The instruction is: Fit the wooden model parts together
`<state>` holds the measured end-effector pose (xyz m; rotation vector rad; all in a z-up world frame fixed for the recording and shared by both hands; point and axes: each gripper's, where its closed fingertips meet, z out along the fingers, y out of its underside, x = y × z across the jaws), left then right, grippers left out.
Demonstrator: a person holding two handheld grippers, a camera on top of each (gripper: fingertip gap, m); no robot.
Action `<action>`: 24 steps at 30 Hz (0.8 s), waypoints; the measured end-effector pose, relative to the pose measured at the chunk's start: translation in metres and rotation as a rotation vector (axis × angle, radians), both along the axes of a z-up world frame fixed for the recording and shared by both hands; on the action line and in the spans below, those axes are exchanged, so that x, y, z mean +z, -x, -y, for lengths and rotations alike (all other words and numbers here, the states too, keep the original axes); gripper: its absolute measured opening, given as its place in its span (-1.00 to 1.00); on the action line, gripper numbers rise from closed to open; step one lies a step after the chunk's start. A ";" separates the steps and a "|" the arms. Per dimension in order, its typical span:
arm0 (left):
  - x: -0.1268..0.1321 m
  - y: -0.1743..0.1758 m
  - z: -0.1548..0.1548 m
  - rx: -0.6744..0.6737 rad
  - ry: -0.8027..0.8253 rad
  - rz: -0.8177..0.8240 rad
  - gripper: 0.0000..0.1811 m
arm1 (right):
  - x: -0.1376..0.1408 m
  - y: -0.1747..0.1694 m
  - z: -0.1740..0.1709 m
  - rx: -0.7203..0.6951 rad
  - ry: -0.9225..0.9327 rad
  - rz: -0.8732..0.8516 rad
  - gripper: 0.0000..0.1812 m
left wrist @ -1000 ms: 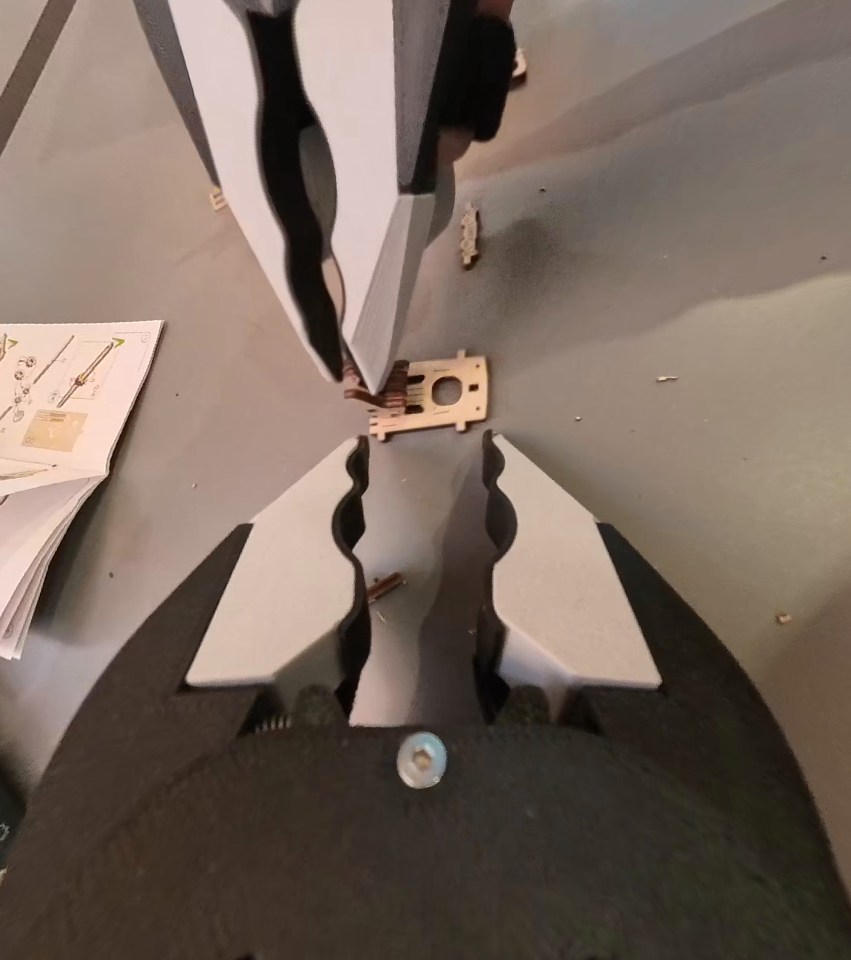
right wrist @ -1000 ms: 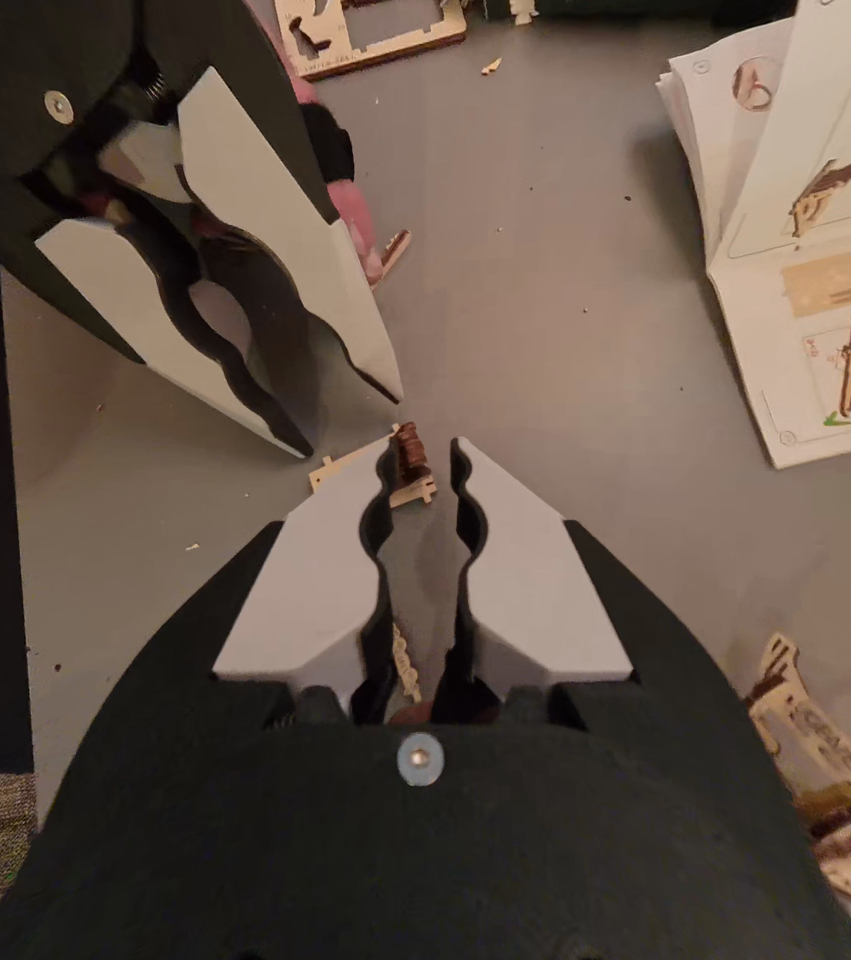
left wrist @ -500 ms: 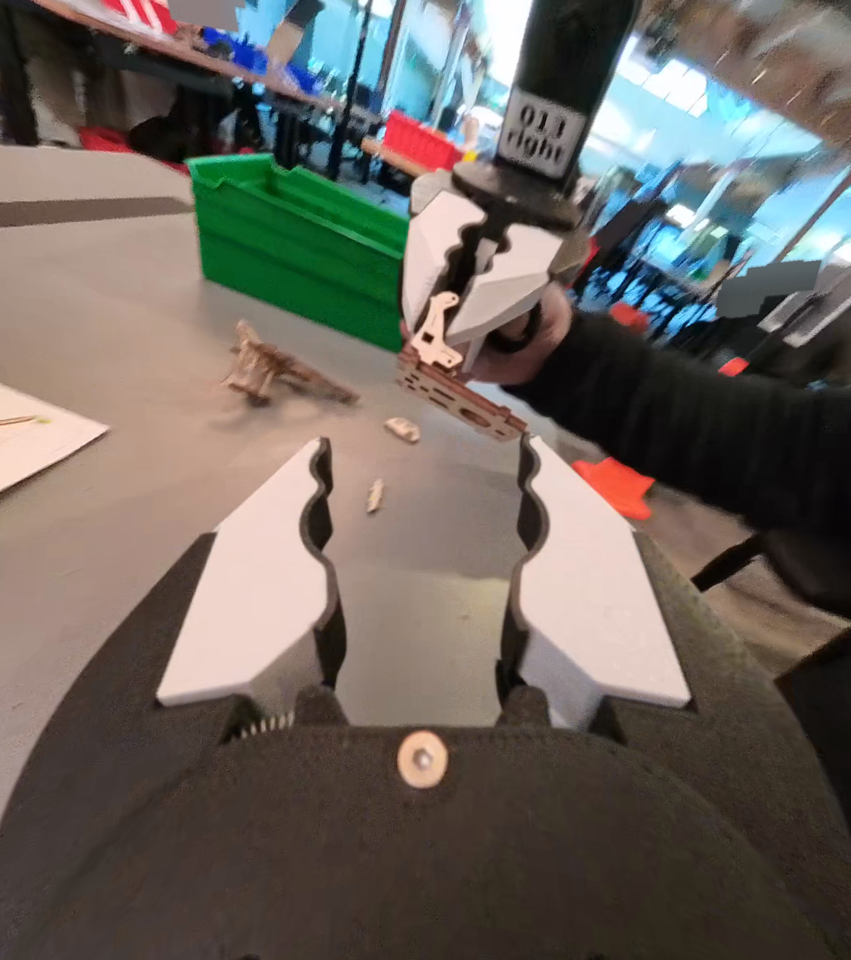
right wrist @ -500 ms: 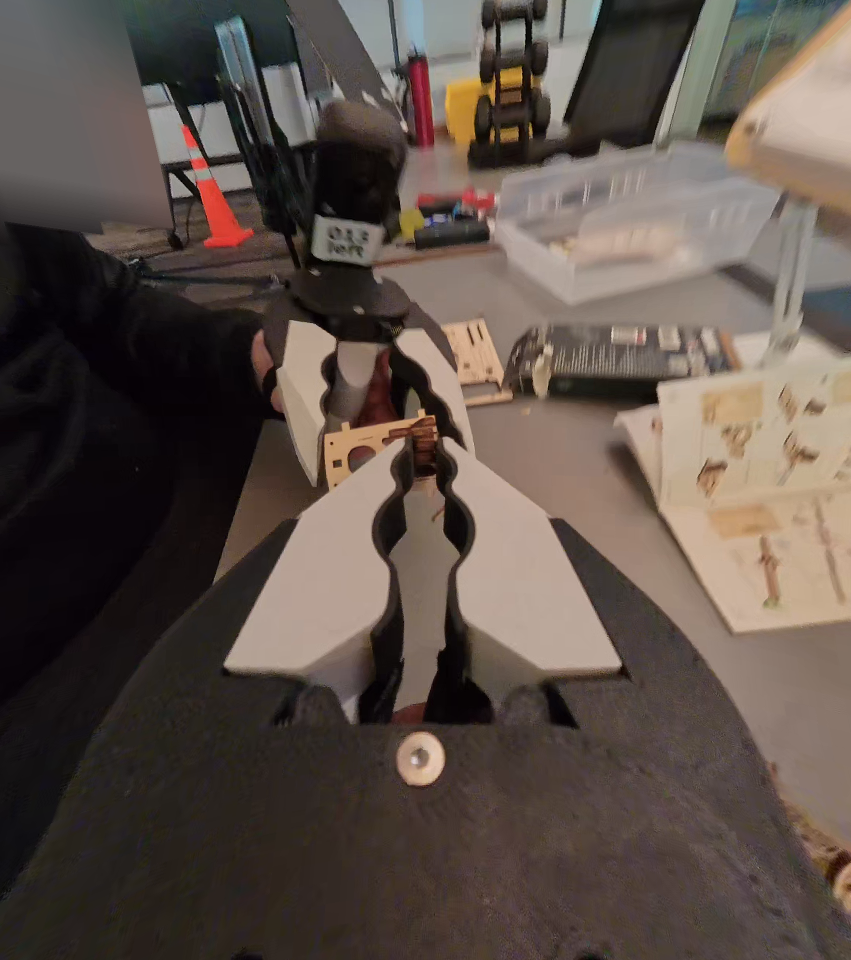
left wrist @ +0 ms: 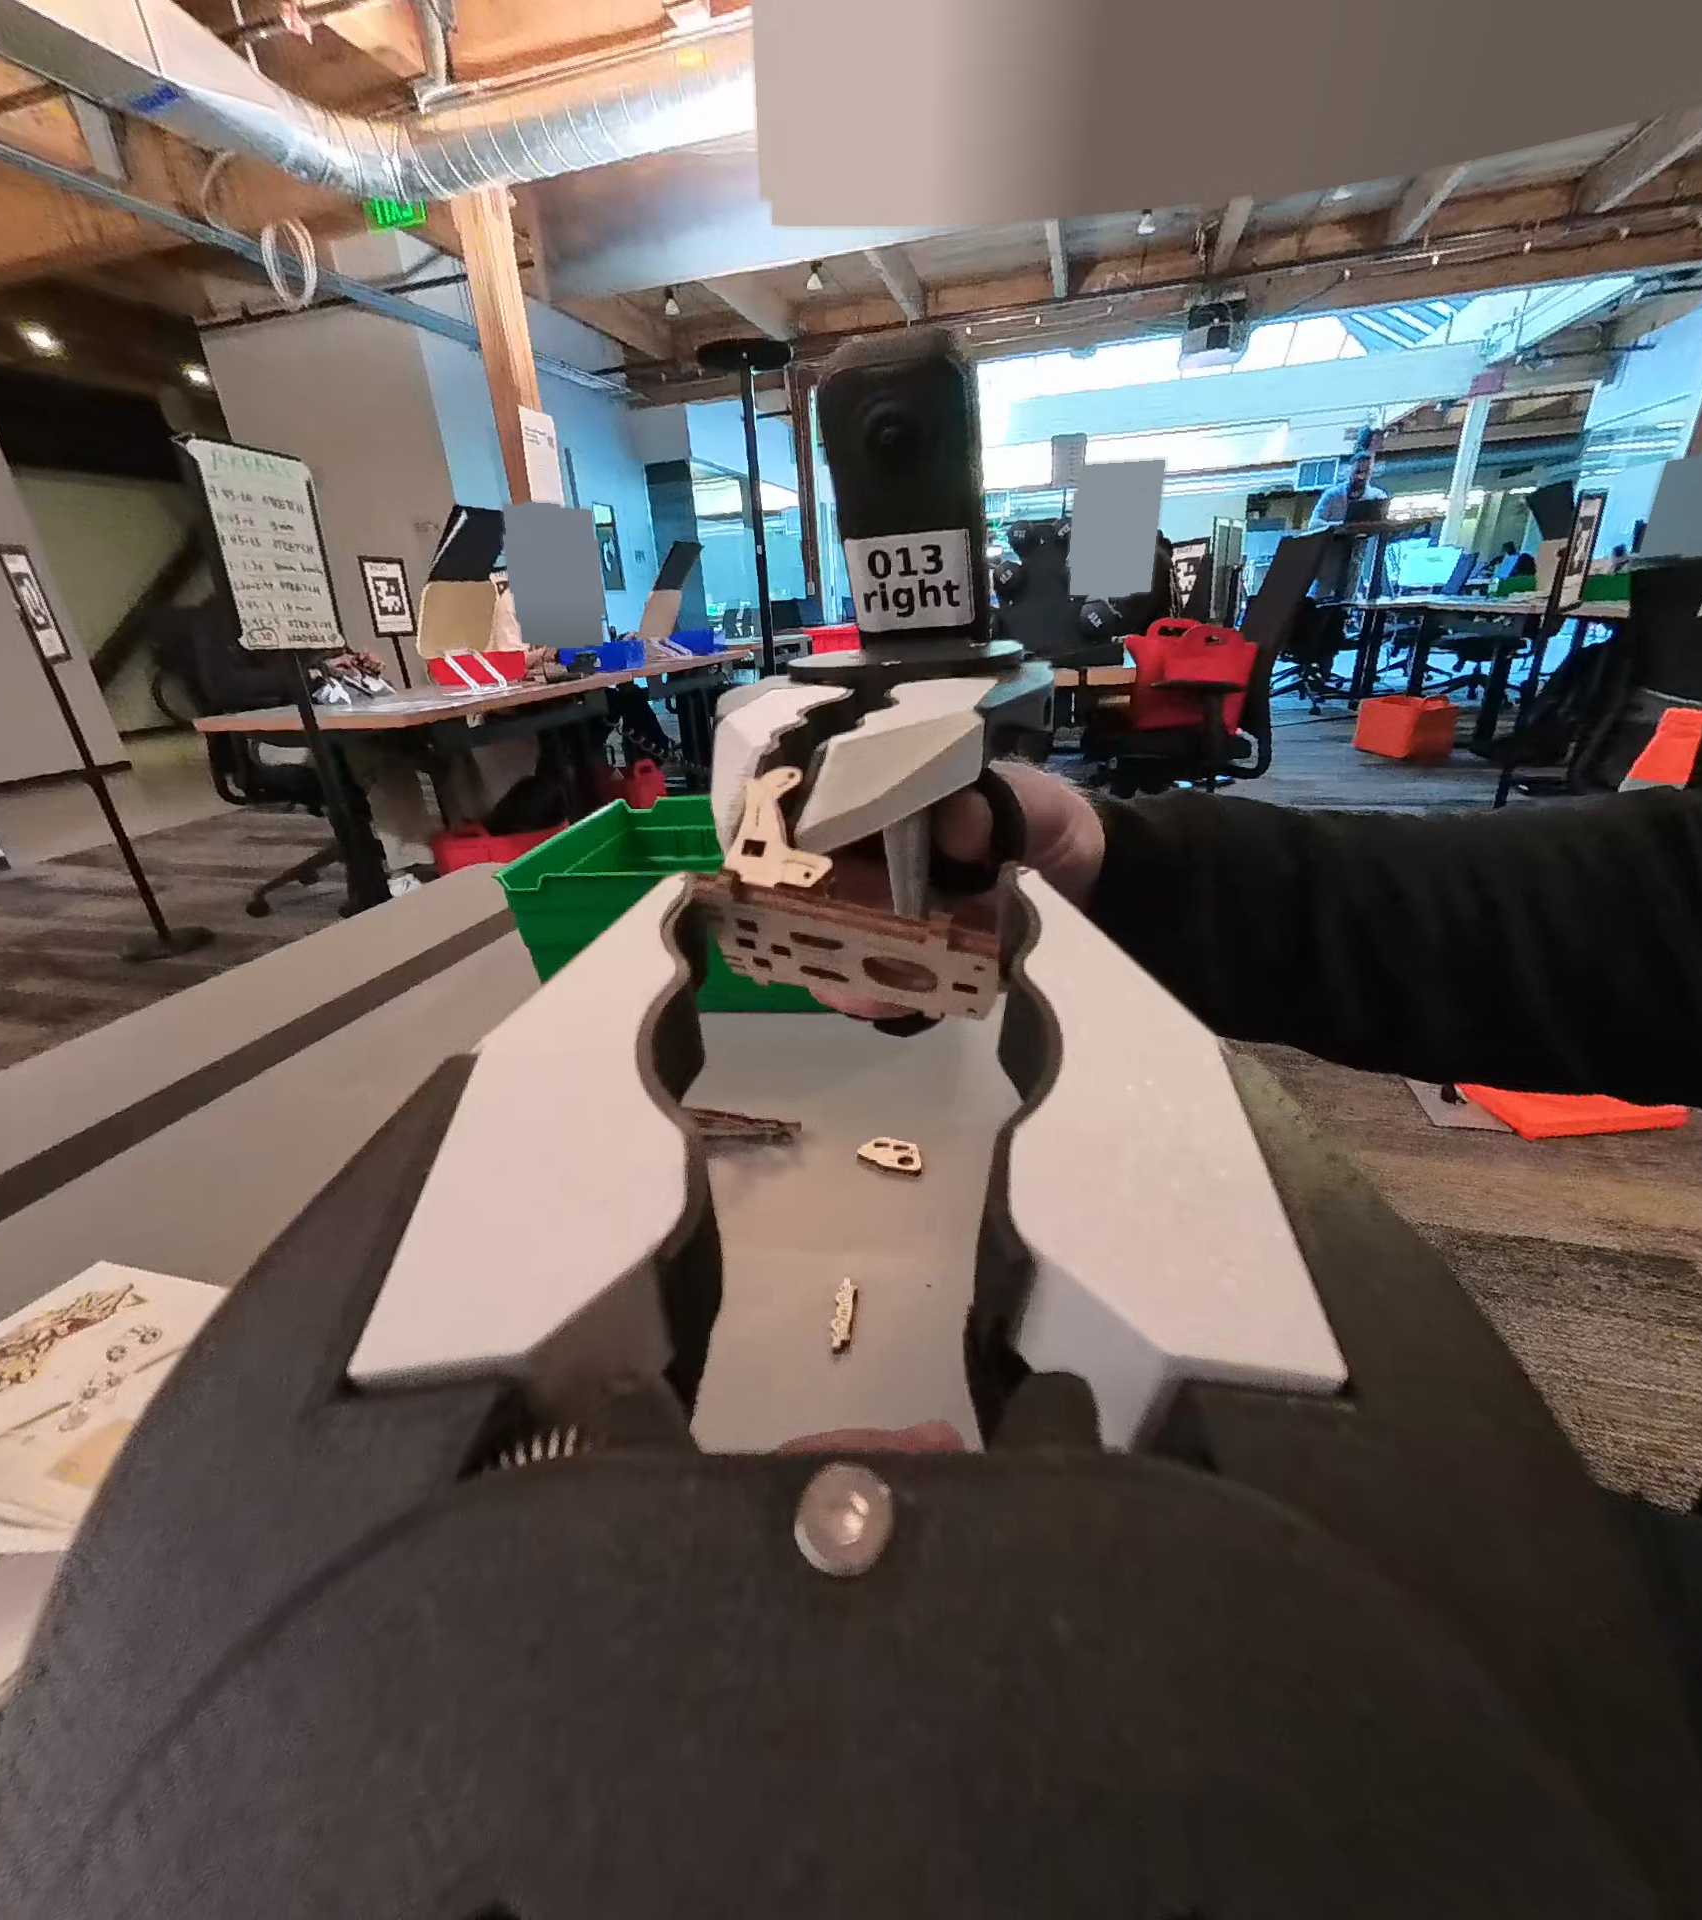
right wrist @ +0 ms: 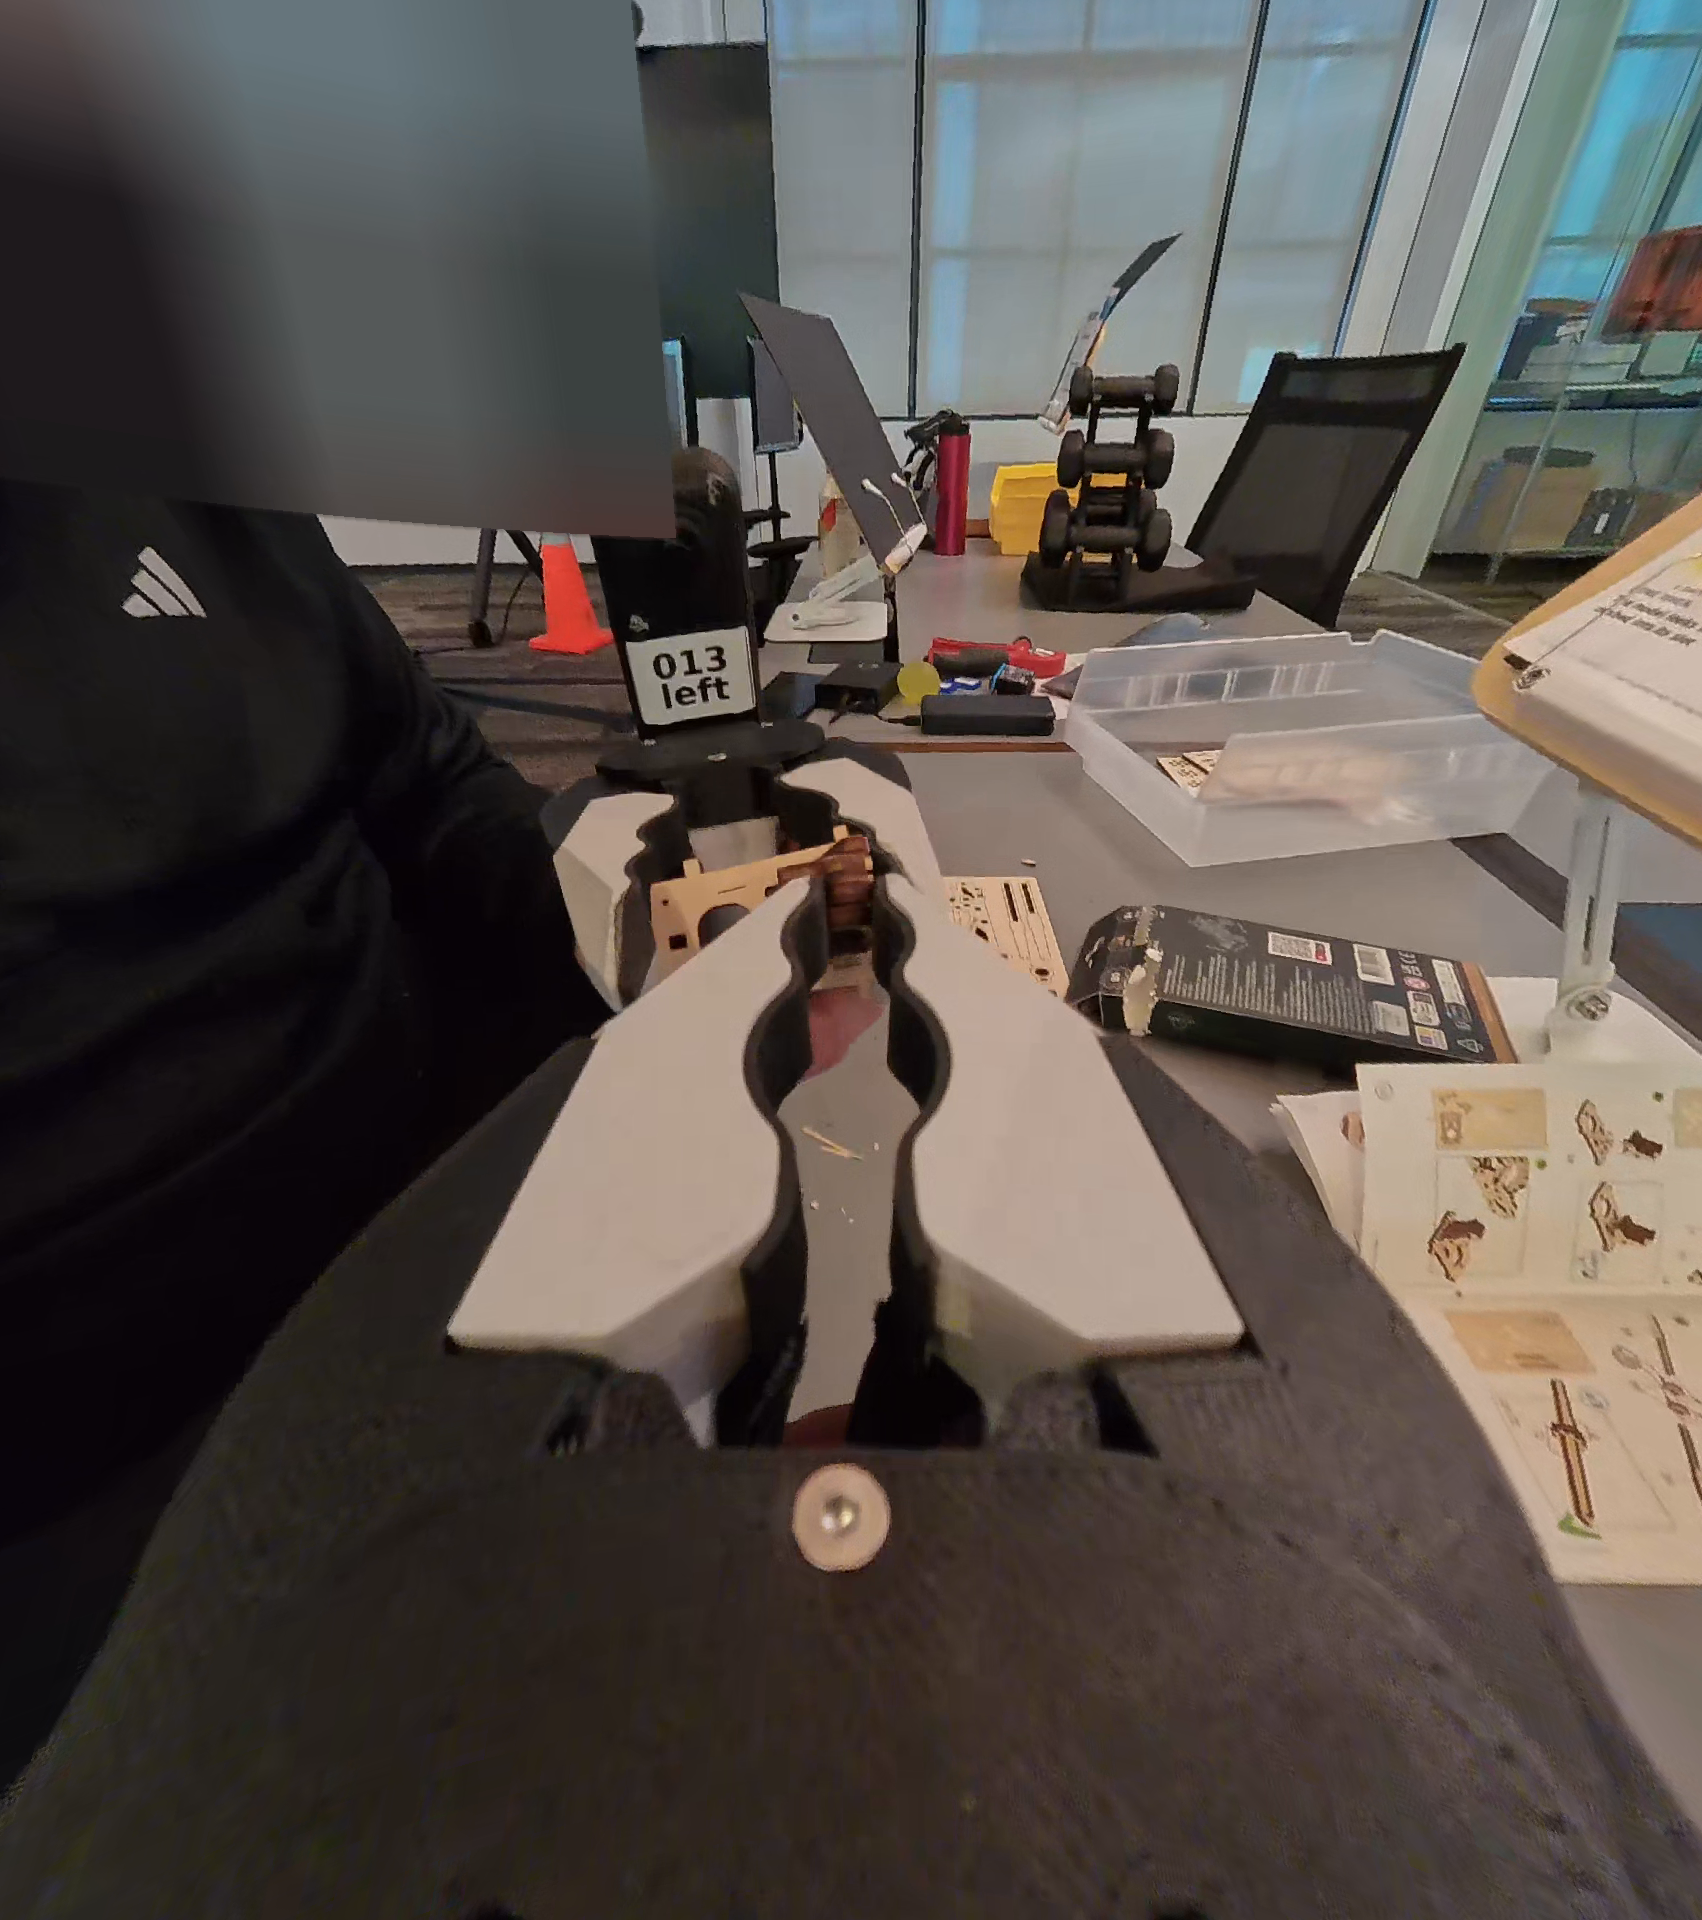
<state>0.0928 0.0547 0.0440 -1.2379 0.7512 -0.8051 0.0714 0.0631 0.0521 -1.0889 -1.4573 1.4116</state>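
Observation:
A wooden assembly (left wrist: 857,951) of light plates and dark brown stacked parts hangs in the air above the grey table (left wrist: 826,1226). My right gripper (right wrist: 842,899) is shut on its brown stacked end (right wrist: 847,894); it also shows in the left wrist view (left wrist: 816,842), pointing down at me. My left gripper (left wrist: 847,914) has its jaws closed around the assembly's two ends, with the pads touching the wood. In the right wrist view the left gripper (right wrist: 753,862) holds the light plate (right wrist: 712,909) from the far side. A thin light lever piece (left wrist: 769,831) sticks up from the assembly.
Loose wooden bits (left wrist: 888,1155) (left wrist: 844,1314) lie on the table under the grippers. A green bin (left wrist: 608,873) stands behind. The open instruction booklet (right wrist: 1605,1299), a black box (right wrist: 1283,982), a punched wooden sheet (right wrist: 1008,925) and a clear plastic tray (right wrist: 1294,748) lie to the right. A person's sleeve (left wrist: 1398,935) comes in from the right. The grippers are tip to tip, or close to it.
The assembly lay on the table a second ago; the right gripper has lifted it. The left gripper has risen to meet it, and its jaws have narrowed around the assembly.

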 end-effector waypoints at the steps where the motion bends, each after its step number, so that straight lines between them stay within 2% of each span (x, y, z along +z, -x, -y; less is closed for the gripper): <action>1: 0.002 0.002 0.000 0.006 -0.010 0.010 -0.41 | 0.001 0.001 0.001 0.000 0.004 -0.003 -0.94; 3: 0.004 0.004 0.002 0.011 -0.030 0.011 -0.41 | 0.000 0.002 0.000 -0.011 0.009 0.019 -0.83; 7: 0.005 0.007 0.003 0.014 -0.062 -0.026 -0.42 | 0.008 0.000 0.004 -0.015 -0.029 0.030 -0.74; 13: 0.008 0.004 0.006 -0.021 -0.070 -0.032 -0.42 | 0.021 0.004 0.010 -0.017 -0.125 0.064 -0.85; 17: 0.010 0.003 0.011 -0.055 -0.069 -0.015 -0.42 | 0.019 0.009 0.013 0.003 -0.138 0.087 -0.93; 24: 0.015 0.003 0.013 -0.062 -0.069 0.016 -0.42 | 0.021 0.009 0.015 0.006 -0.170 0.065 -0.95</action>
